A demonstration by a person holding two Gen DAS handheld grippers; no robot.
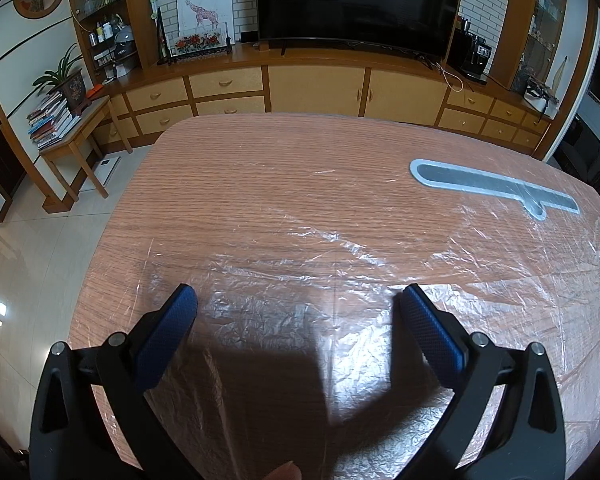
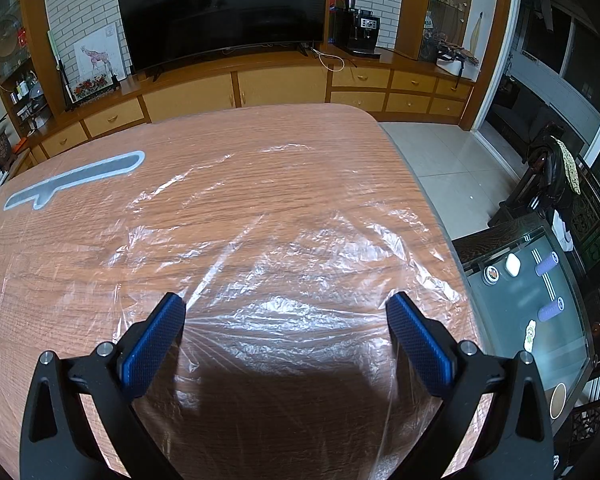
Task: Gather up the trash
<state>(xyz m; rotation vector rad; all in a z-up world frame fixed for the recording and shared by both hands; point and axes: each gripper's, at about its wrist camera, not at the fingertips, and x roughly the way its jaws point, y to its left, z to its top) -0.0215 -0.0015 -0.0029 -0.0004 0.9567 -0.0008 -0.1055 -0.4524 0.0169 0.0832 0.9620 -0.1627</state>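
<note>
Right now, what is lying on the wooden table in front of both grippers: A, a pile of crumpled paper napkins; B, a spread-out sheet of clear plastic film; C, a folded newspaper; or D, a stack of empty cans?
B: a wrinkled clear plastic film lies spread flat over the wooden table, with the open left gripper and open right gripper above it.

One table [image 1: 260, 168] carries one crinkled clear plastic sheet [image 1: 340, 280] spread beneath and ahead of two claws, left claw [image 1: 298, 300] and right claw [image 2: 286, 310], plus one grey inlaid strip [image 1: 488, 186] farther ahead.
</note>
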